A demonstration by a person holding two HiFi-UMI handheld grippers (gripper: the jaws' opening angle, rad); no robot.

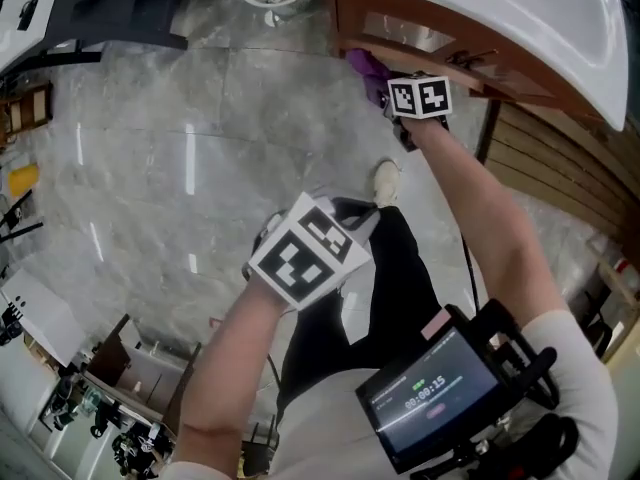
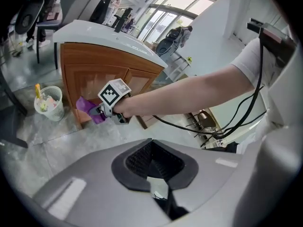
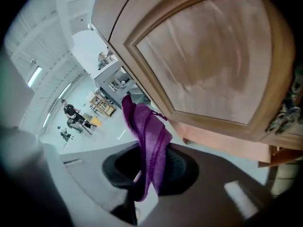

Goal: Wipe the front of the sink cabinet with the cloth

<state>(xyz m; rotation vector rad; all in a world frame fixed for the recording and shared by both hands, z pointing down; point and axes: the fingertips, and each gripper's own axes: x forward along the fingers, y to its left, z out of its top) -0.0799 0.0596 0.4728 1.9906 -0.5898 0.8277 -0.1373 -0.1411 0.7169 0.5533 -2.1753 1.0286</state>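
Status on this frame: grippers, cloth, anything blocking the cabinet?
Right gripper shut on purple cloth, up at cabinet door. Left gripper shut, empty, held back. Nothing blocking the door.

Two tongs (image 2: 154,171) (image 3: 147,174), one cloth (image 3: 147,136), one cabinet (image 3: 213,56), one bin (image 2: 49,105), one shoe (image 1: 387,181).

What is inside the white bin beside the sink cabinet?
The white bin holds mixed litter, with a yellow item sticking up at its rim. Anything lower down is covered by that litter.

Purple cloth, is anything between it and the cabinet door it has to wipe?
Nothing visible. The right claw is shut on the purple cloth, which hangs right beside the cabinet door with no object between them.
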